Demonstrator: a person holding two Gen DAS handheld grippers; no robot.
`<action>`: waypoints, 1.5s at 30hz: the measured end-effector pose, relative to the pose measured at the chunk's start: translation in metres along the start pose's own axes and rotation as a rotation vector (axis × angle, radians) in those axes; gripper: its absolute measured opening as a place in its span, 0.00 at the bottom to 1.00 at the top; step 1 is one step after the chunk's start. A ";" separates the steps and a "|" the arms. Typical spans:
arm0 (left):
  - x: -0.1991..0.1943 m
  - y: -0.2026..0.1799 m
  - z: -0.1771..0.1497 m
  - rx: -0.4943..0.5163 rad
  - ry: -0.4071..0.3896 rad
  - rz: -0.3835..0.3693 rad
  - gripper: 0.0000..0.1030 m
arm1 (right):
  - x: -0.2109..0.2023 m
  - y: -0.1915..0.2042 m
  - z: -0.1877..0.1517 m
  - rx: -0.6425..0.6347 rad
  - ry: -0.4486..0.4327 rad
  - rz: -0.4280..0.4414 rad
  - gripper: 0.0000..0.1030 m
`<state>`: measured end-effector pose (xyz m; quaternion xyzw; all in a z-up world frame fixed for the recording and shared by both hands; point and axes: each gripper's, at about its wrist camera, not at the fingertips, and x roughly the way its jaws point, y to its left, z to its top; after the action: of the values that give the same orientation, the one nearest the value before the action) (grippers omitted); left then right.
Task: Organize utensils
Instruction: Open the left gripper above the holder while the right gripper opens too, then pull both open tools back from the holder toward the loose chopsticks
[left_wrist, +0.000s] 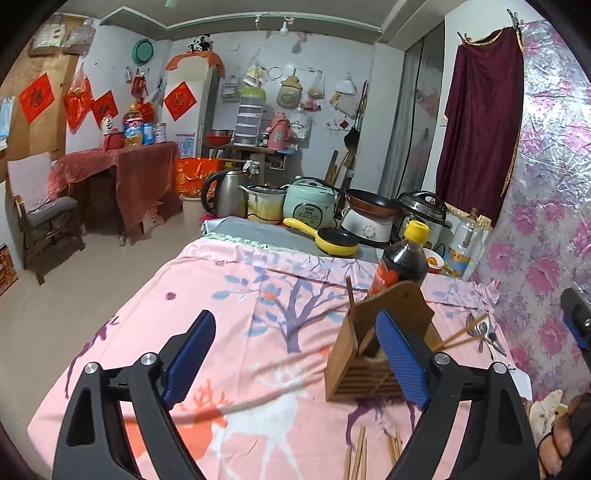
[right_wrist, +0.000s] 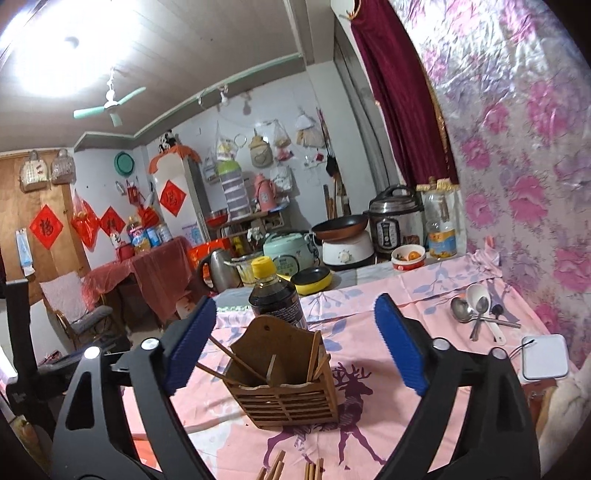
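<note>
Chopsticks already lean inside the wooden holder, a few on each side of its middle divider, so we judge the sorting well begun but not finished. The holder stands upright on the pink cloth of the worktop, just in front of a dark sauce bottle.

More loose chopsticks lie on the cloth at the near edge, between us and the holder. A small heap of spoons, metal ones and a white one, sits well apart to the right, near the flowered wall, with a white box just beside it. Those two groups are what we still have to put away, as far as we can see.

Our left tongs are spread wide and hold nothing. They hang over the cloth, with the right-hand blue pad in front of the holder; whether it touches the wood we cannot tell.

Our right tongs are equally wide and empty, framing the holder from above without touching it.
</note>
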<state>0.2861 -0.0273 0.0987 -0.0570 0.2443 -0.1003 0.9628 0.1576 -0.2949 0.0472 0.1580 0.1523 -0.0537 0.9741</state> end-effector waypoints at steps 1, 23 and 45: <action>-0.005 0.001 -0.003 -0.002 -0.002 0.003 0.88 | -0.005 0.001 0.001 -0.008 -0.008 -0.004 0.87; -0.103 -0.005 -0.108 0.002 0.027 0.069 0.94 | -0.137 0.006 -0.076 -0.090 0.024 -0.082 0.94; -0.067 -0.001 -0.275 0.166 0.337 0.066 0.94 | -0.124 -0.042 -0.214 -0.084 0.358 -0.140 0.94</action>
<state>0.0961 -0.0300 -0.1112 0.0483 0.3949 -0.0967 0.9124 -0.0265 -0.2586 -0.1193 0.1131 0.3360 -0.0860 0.9311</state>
